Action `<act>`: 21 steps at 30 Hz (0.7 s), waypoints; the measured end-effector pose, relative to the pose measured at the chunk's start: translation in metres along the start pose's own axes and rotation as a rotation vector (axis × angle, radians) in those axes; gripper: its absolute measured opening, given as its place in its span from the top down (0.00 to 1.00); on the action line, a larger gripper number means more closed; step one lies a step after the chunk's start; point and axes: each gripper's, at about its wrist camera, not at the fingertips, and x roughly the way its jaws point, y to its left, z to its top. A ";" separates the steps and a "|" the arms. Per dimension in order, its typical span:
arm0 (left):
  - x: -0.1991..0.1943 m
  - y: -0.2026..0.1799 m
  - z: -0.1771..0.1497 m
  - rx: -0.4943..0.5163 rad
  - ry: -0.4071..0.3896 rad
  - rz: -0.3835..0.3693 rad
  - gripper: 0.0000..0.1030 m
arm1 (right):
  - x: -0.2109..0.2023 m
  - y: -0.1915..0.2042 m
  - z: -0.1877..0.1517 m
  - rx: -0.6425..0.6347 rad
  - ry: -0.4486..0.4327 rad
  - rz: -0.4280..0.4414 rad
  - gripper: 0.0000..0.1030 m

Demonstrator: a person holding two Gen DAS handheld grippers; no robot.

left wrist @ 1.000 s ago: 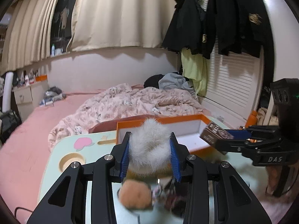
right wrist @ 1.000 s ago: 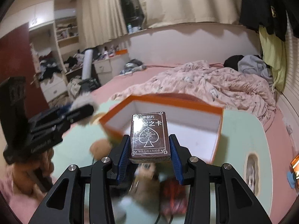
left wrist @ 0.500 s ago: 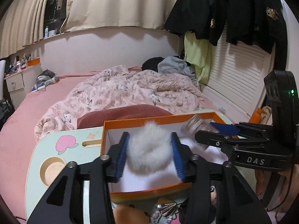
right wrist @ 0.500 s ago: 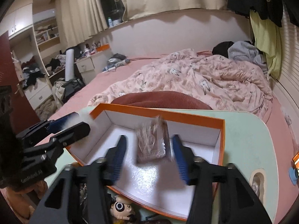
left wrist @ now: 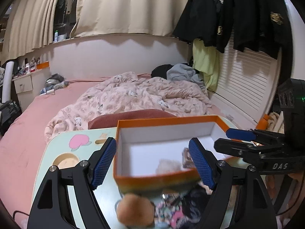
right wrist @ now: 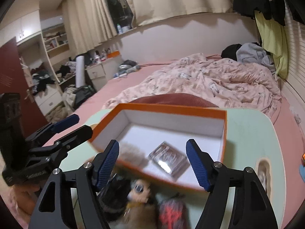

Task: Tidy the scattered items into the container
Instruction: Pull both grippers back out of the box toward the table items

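Note:
An orange box with a white inside (left wrist: 167,121) (right wrist: 225,131) stands on the pale green table (left wrist: 80,152) (right wrist: 253,137). A white fluffy ball (left wrist: 168,167) (right wrist: 131,153) and a deck of cards (right wrist: 168,159) (left wrist: 187,157) lie inside it. My left gripper (left wrist: 152,162) is open and empty over the box's near edge. My right gripper (right wrist: 153,163) is open and empty above the cards. Blurred loose items lie in front of the box: a tan plush ball (left wrist: 135,211), a brown plush toy (right wrist: 139,206) and a red item (right wrist: 171,213).
The table stands on a pink bed with a rumpled floral quilt (left wrist: 133,99) (right wrist: 219,82) and a dark red cushion (left wrist: 129,115) behind the box. The table has a round cup recess (left wrist: 65,160) and a pink decal (left wrist: 79,142). Jackets (left wrist: 238,15) hang at the right.
Both grippers have opened. The fluffy ball left the left gripper and the card deck left the right one; both now lie in the box. Both grippers have pulled back a little.

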 end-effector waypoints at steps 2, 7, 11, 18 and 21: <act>-0.013 -0.002 -0.009 0.017 0.015 -0.016 0.24 | -0.015 0.006 -0.011 -0.021 -0.001 -0.006 0.28; -0.041 -0.003 -0.054 0.069 0.108 -0.030 0.23 | -0.048 0.023 -0.059 -0.096 0.052 0.009 0.28; -0.046 0.002 -0.088 0.073 0.168 0.032 0.23 | -0.053 0.033 -0.094 -0.164 0.119 -0.057 0.28; -0.031 -0.008 -0.103 0.100 0.232 0.043 0.23 | -0.032 0.027 -0.114 -0.119 0.228 -0.087 0.27; -0.022 -0.011 -0.111 0.105 0.277 0.041 0.23 | -0.028 0.019 -0.117 -0.081 0.245 -0.087 0.23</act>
